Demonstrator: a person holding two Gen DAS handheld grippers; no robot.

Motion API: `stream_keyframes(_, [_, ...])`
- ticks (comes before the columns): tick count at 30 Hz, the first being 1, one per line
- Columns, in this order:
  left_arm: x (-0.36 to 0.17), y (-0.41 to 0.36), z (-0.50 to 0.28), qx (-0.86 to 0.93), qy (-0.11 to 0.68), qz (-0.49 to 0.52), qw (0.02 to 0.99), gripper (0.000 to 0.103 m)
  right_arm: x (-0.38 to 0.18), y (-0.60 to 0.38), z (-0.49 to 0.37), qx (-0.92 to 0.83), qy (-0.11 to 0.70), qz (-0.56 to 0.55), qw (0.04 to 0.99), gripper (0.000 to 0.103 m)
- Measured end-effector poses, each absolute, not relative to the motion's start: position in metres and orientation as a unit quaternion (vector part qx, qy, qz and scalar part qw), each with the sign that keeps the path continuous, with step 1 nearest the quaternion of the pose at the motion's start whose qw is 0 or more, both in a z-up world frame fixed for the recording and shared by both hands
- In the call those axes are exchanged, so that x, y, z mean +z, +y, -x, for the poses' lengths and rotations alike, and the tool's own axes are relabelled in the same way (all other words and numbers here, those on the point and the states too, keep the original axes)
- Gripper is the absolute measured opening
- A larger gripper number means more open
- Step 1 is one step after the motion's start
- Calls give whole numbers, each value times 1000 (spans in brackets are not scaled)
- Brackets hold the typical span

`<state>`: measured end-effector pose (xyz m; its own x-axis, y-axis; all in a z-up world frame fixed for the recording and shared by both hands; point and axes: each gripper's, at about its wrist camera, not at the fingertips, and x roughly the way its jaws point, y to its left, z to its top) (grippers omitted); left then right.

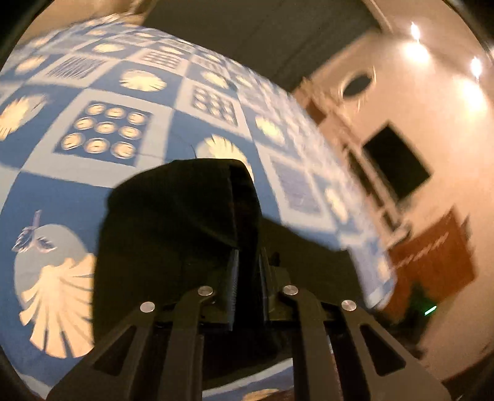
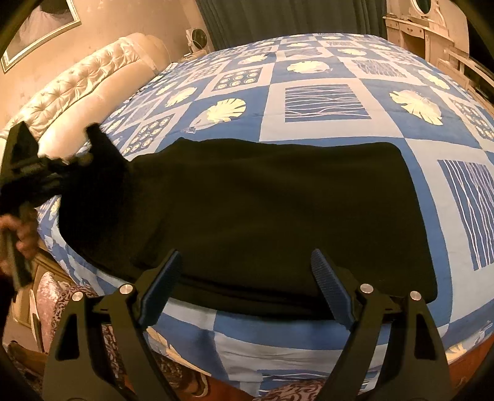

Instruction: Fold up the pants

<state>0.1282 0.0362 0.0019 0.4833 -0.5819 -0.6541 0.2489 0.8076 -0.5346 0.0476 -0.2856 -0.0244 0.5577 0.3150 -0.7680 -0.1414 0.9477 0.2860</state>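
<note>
Black pants (image 2: 262, 209) lie spread across a bed with a blue and white patterned cover (image 2: 324, 101). Their left end (image 2: 105, 151) is lifted off the cover, pinched by my left gripper (image 2: 61, 166), which a hand (image 2: 21, 234) holds at the left edge of the right wrist view. In the left wrist view my left gripper (image 1: 247, 265) is shut on a raised fold of the black pants (image 1: 173, 222). My right gripper (image 2: 247, 277) hangs open just above the pants' near edge, with its ribbed fingers (image 2: 327, 283) wide apart and nothing pinched.
A padded cream headboard (image 2: 92, 80) runs along the bed's left side. A small fan (image 2: 196, 38) stands behind it, by dark curtains (image 2: 293, 15). A pale dresser (image 2: 426, 34) with a round mirror stands at the far right. A patterned rug (image 2: 102, 339) lies below the bed's near edge.
</note>
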Motion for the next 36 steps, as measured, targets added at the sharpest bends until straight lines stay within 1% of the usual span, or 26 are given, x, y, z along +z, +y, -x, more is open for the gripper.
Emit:
stream_keyframes(2, [-14,19,-130,-249,458,170,836,12,-24,-286,-48,131,452,-97,877,86])
stream_keyframes(3, [-27,12,-131,-248,468,174,830,12,-24,-287,-48,131,452,-100,877,86])
stream_keyframes(7, [-49,2,-131,-260,488,214,805,13,-25,-290,-48,132,453,-114,874,86])
stream_keyframes(8, [-49,-2,-128,-261,488,217,804,17,-25,-291,-48,134,453,-120,873,86])
stream_keyframes(9, [-46,-5,-124,-264,483,218,806,28,-25,-291,-47,136,453,-124,873,86])
stream_keyframes(10, [-42,-6,-120,-267,476,219,809,37,-25,-291,-46,138,452,-128,872,86])
stream_keyframes(11, [-34,-5,-115,-267,464,218,816,56,-25,-291,-46,143,453,-133,870,86])
stream_keyframes(12, [-27,-3,-111,-267,453,217,822,70,-25,-290,-45,149,453,-139,868,86])
stream_keyframes(17, [16,28,-87,-247,392,217,859,82,-22,-274,-45,198,462,-173,847,86])
stream_keyframes(20, [30,63,-79,-205,357,220,884,84,-19,-251,-50,235,465,-186,833,86])
stream_keyframes(23, [22,104,-81,-146,345,241,895,84,-18,-222,-66,270,475,-221,808,88])
stream_keyframes(25, [7,122,-86,-119,356,263,889,84,-18,-202,-83,292,482,-251,787,91])
stream_keyframes(30, [-39,166,-93,-56,390,338,855,84,-30,-159,-126,304,505,-285,756,91])
stream_keyframes(34, [-55,182,-93,-33,401,376,834,84,-51,-123,-149,311,528,-283,738,91])
stream_keyframes(35, [-56,185,-94,-30,402,378,833,84,-57,-112,-152,321,536,-279,729,79])
stream_keyframes(36, [-57,185,-92,-29,401,378,834,84,-60,-107,-153,326,540,-277,725,58])
